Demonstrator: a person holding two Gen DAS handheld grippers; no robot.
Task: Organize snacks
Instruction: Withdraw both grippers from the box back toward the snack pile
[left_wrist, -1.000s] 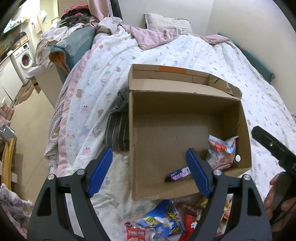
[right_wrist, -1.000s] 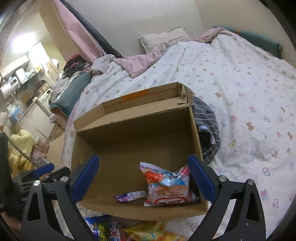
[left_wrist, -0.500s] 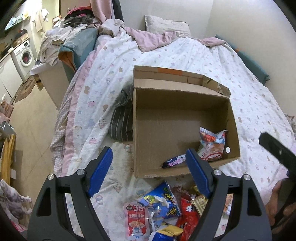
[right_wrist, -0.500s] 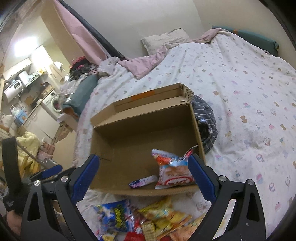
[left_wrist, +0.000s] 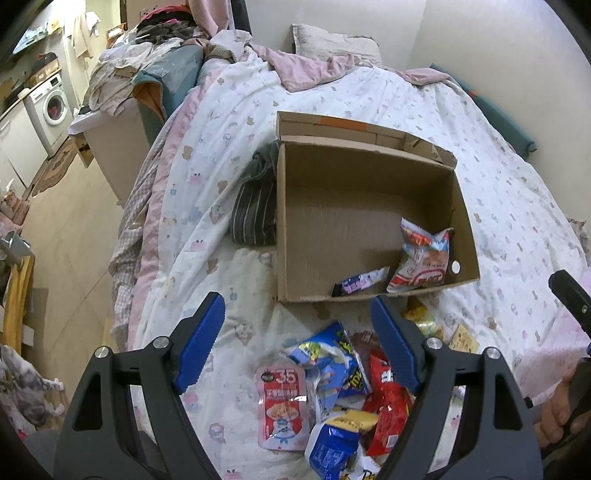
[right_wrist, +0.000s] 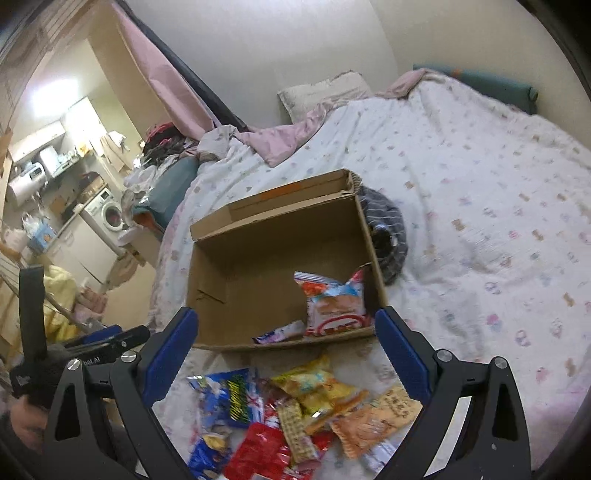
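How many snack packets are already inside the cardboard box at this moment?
2. A red-and-white bag stands in the near right corner of the cardboard box; a small purple-and-white bar lies beside it along the near wall. None seems hidden.

2 packets in box, snack pile seemingly just before it

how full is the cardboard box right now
Nearly empty. The cardboard box holds only a red-and-white snack bag and a small purple bar; the other snacks lie outside on the bed.
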